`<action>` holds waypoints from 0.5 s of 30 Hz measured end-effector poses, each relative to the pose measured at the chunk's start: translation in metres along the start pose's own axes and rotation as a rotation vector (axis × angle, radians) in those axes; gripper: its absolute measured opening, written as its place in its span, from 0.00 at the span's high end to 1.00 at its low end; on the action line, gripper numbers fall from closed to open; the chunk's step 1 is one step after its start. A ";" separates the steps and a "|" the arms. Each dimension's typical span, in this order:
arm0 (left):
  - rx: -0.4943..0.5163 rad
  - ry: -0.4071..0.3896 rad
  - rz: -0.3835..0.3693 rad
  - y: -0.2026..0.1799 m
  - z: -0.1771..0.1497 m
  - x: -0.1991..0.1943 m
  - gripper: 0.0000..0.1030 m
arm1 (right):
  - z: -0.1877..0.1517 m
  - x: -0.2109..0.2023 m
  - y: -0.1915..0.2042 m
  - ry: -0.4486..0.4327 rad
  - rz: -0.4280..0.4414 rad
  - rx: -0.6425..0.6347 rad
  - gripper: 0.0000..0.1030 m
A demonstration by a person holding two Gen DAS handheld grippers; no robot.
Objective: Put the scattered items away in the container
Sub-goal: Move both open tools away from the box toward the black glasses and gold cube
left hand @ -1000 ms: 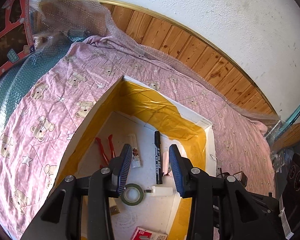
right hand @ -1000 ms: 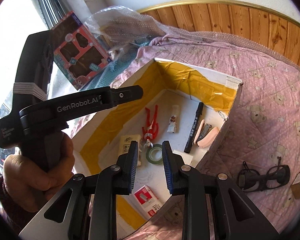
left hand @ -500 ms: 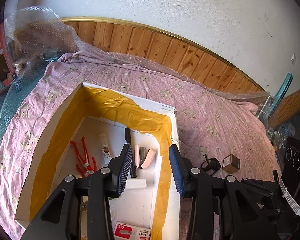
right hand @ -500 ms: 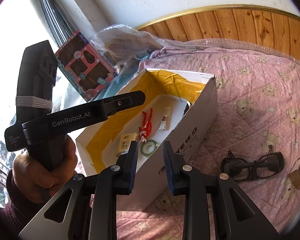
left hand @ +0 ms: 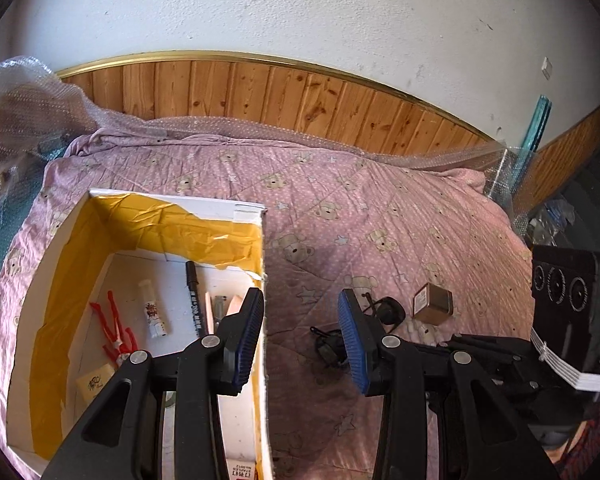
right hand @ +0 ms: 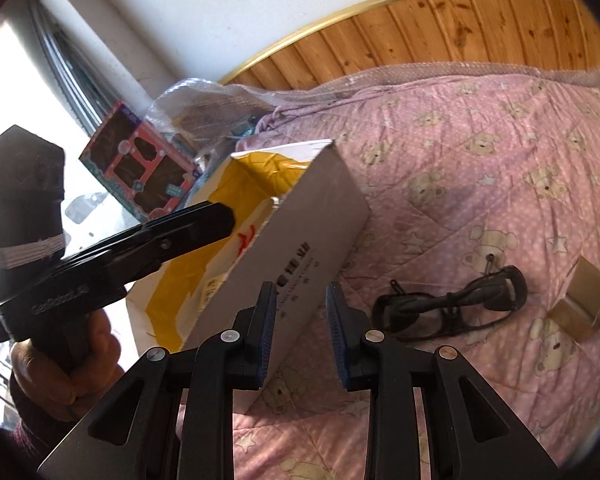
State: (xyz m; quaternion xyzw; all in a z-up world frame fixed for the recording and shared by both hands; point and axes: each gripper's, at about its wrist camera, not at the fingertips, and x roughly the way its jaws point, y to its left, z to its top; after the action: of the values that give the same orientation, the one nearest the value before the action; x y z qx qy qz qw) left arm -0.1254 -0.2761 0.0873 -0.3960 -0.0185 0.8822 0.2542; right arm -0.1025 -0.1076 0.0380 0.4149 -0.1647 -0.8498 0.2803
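The left gripper (left hand: 300,338) hangs with its jaws apart, one finger over the white box (left hand: 262,320)'s right wall, the other over the pink quilt (left hand: 340,208). In the box (lined with yellow tape) lie a black marker (left hand: 194,296), a small white tube (left hand: 153,308) and red clips (left hand: 114,326). Black glasses (left hand: 384,312) and a small brown box (left hand: 432,303) rest on the quilt, right of the box.

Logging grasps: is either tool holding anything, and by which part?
Nothing is held. Left tool and right tool are both open and empty.
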 end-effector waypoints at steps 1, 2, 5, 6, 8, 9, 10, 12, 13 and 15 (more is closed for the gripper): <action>0.008 0.003 -0.008 -0.005 -0.001 0.002 0.61 | 0.000 0.001 -0.007 0.002 -0.013 0.018 0.72; 0.018 0.009 -0.015 -0.010 -0.002 0.005 0.61 | 0.000 0.001 -0.013 0.004 -0.027 0.037 0.72; 0.047 0.032 -0.036 -0.023 -0.005 0.012 0.61 | 0.000 0.004 -0.029 0.011 -0.059 0.075 0.72; 0.057 0.040 -0.042 -0.027 -0.007 0.015 0.61 | -0.001 0.005 -0.032 0.014 -0.070 0.082 0.72; 0.075 0.057 -0.052 -0.034 -0.009 0.020 0.61 | -0.003 0.006 -0.039 0.013 -0.097 0.094 0.70; 0.083 0.065 -0.056 -0.037 -0.011 0.022 0.61 | -0.004 0.006 -0.043 0.013 -0.111 0.102 0.69; 0.089 0.074 -0.061 -0.039 -0.013 0.025 0.60 | -0.005 0.006 -0.046 0.014 -0.128 0.111 0.66; 0.098 0.091 -0.069 -0.044 -0.016 0.029 0.59 | -0.006 0.009 -0.055 0.024 -0.170 0.133 0.66; 0.101 0.098 -0.072 -0.046 -0.018 0.030 0.58 | -0.006 0.010 -0.060 0.028 -0.188 0.142 0.66; 0.111 0.117 -0.077 -0.049 -0.020 0.035 0.57 | -0.006 0.011 -0.070 0.021 -0.241 0.155 0.62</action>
State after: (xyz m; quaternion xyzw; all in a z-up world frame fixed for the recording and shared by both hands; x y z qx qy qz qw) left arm -0.1092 -0.2211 0.0610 -0.4313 0.0299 0.8467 0.3100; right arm -0.1270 -0.0590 -0.0084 0.4610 -0.1758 -0.8576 0.1449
